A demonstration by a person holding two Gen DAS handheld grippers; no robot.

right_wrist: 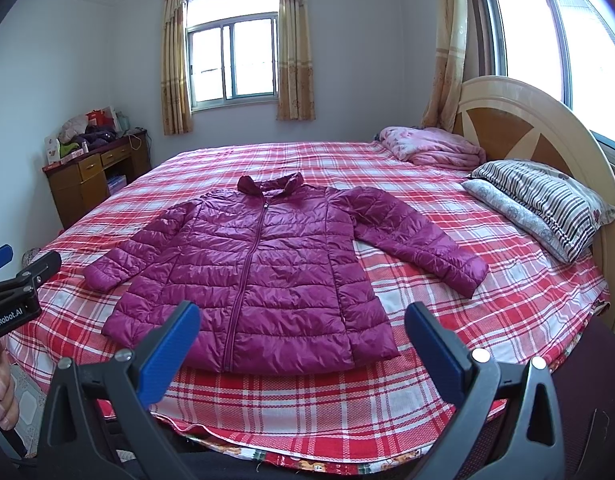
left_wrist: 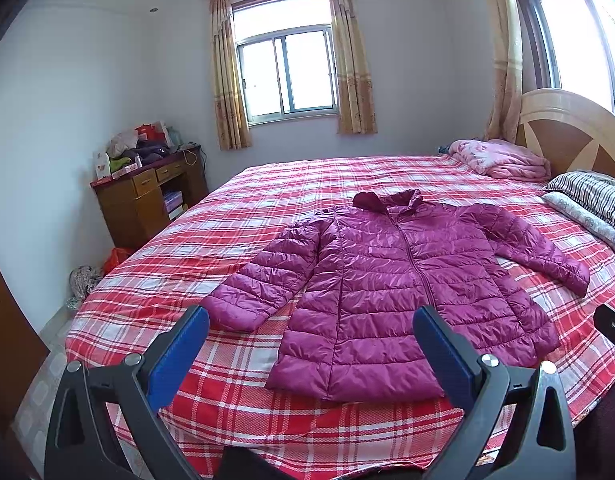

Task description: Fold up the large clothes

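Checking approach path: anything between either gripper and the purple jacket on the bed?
Nothing visible. The left gripper and right gripper are both open, held above the near bed edge, with only bare plaid sheet before the jacket. Pillows lie off to the right.

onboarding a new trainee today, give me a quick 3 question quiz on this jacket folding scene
1. True or false: the purple puffer jacket lies flat on the plaid bed with its zip closed.
2. Multiple choice: the left hand-held gripper and right hand-held gripper are A) both open and empty, B) both shut on sleeves, C) one open, one shut.
3. Short answer: what lies against the headboard, beside the pink quilt?

Key: 1 true. 2 A. 3 the striped pillow, stacked on another pillow.
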